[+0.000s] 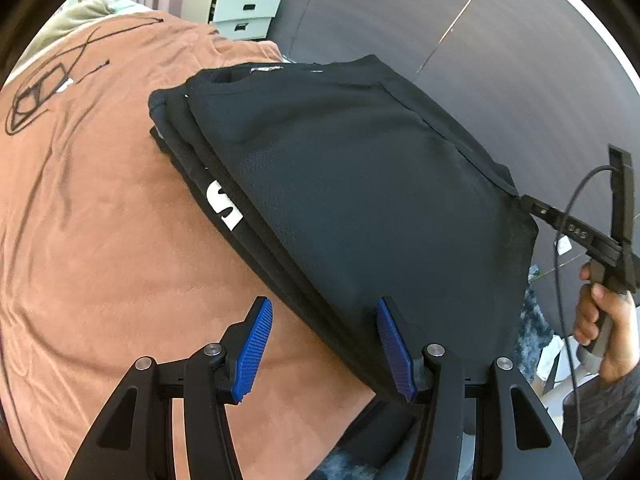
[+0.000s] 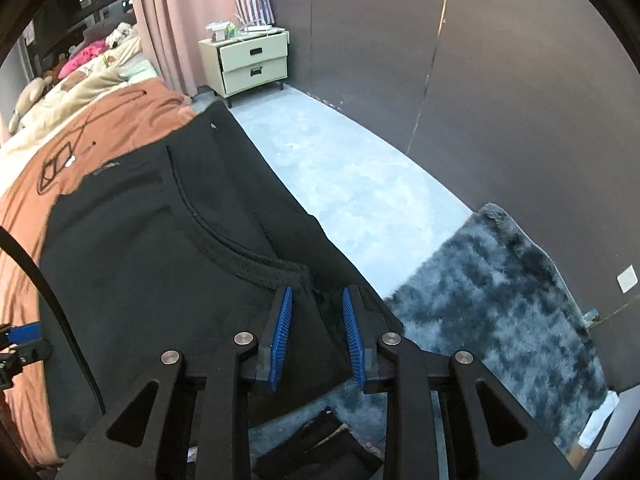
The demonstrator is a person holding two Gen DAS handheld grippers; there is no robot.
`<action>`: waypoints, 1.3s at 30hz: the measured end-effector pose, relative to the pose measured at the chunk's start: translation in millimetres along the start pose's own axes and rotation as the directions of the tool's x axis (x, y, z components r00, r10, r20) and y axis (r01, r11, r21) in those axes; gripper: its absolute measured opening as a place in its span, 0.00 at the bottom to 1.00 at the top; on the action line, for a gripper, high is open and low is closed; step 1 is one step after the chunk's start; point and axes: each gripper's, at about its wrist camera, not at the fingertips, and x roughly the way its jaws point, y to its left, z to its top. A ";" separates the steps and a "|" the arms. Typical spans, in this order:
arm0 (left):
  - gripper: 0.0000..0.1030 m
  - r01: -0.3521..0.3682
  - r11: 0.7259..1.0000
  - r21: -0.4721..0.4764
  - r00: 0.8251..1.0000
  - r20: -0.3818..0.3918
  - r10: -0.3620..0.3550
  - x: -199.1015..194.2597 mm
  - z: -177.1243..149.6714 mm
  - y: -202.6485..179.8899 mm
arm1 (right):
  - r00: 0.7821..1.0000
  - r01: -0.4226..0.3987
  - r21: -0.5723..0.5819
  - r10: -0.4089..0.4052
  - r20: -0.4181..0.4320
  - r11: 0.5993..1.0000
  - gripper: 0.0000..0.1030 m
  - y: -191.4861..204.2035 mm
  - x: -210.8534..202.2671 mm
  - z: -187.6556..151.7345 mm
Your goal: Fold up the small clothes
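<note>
A folded black garment [image 1: 340, 184] with a white logo [image 1: 222, 205] lies on the brown bedspread [image 1: 100, 240] at the bed's edge. My left gripper [image 1: 322, 312] is open, its blue pads straddling the garment's near edge, empty. My right gripper [image 2: 316, 300] is partly open, its blue pads on either side of a raised fold of the black garment [image 2: 160, 264] near the bed's corner; I cannot tell if the pads touch the cloth. The right gripper also shows in the left wrist view [image 1: 520, 200] at the garment's right corner, held by a hand.
A black cable and glasses [image 1: 36, 92] lie on the bedspread at the far left. A cream nightstand [image 2: 250, 62] stands by the dark wall. A grey shaggy rug [image 2: 500, 300] lies on the pale floor. Pillows and stuffed toys [image 2: 80, 76] are at the bed's head.
</note>
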 end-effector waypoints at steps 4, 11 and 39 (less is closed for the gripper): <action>0.55 0.001 1.000 -0.002 1.000 0.017 -0.001 -18.4 -6.0 -8.0 | 1.000 -0.024 0.021 0.024 0.016 0.999 0.23 0.3 -24.4 -15.6; 0.61 -0.017 0.999 0.042 0.997 0.072 0.014 -67.7 -21.6 -27.0 | 0.997 -0.044 0.015 0.043 0.062 0.999 0.57 2.9 -73.7 -42.2; 1.00 -0.073 0.992 0.101 0.945 0.325 0.037 -286.1 -132.7 16.7 | 0.976 -0.026 -0.031 0.032 0.215 0.999 1.00 88.1 -242.4 -177.6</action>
